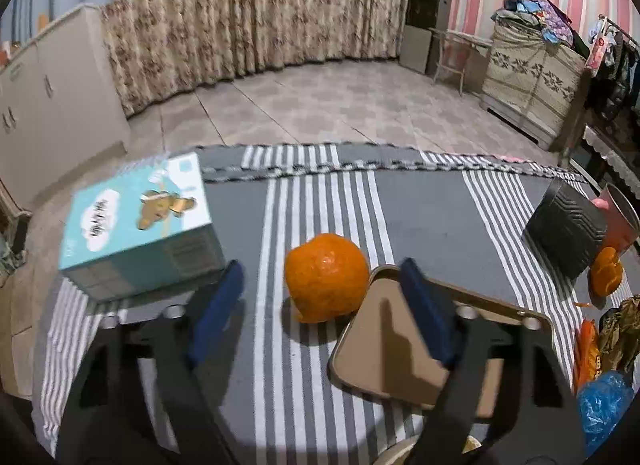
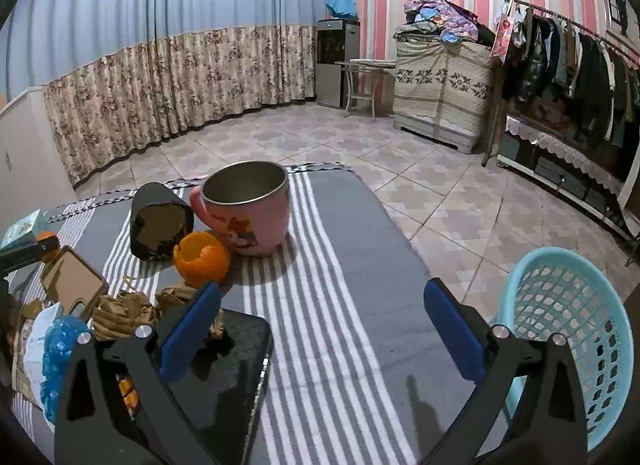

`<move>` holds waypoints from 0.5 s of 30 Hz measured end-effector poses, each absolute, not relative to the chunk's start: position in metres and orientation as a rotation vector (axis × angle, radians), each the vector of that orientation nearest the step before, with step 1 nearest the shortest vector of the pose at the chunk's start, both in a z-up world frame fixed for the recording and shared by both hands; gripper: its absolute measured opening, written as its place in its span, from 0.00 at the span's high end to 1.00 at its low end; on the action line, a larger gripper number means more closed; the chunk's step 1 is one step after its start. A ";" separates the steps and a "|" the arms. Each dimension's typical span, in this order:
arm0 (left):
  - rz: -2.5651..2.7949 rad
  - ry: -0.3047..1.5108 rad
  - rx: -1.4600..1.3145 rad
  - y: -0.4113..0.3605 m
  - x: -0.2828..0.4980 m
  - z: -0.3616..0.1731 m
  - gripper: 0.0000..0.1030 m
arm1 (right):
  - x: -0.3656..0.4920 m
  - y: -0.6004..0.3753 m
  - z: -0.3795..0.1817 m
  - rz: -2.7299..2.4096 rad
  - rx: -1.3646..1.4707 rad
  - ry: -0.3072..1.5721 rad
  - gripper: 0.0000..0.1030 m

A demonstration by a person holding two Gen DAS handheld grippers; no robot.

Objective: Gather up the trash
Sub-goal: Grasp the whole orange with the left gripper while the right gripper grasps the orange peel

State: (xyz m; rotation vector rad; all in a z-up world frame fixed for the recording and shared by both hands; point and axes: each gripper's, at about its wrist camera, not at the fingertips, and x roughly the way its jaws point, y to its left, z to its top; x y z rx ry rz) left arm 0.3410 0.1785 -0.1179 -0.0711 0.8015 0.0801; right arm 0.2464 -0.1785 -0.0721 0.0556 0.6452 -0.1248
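Note:
My left gripper [image 1: 322,305] hangs open just above the striped cloth. An orange fruit or peel shell [image 1: 326,277] sits right ahead of its fingertips, and no pad touches it. Its right finger overlaps a flat brown phone-like slab [image 1: 384,353]. Far right lie an opened orange peel [image 1: 606,275], crumpled brown paper [image 1: 620,329] and blue plastic [image 1: 604,401]. My right gripper [image 2: 323,329] is open and empty over the cloth. At its left are the orange peel [image 2: 202,255], brown paper [image 2: 124,313], blue plastic [image 2: 60,345] and a small paper scrap [image 2: 218,329] on a black slab [image 2: 224,377].
A light blue basket [image 2: 568,337] stands off the table's right edge. A pink cup [image 2: 248,209] and a tipped black container [image 2: 160,221] stand behind the peel. A teal box [image 1: 136,225] sits at the table's left. The striped cloth [image 2: 340,265] covers the table.

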 end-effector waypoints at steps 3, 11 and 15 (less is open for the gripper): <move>0.058 0.800 -0.066 0.177 0.345 -0.119 0.52 | 0.249 -0.172 -0.071 -0.115 0.050 0.654 0.04; 0.060 0.734 -0.026 0.176 0.331 -0.106 0.69 | 0.255 -0.148 -0.061 -0.081 0.039 0.643 0.04; 0.066 0.693 -0.023 0.178 0.321 -0.096 0.69 | 0.270 -0.129 -0.064 -0.077 0.023 0.657 0.04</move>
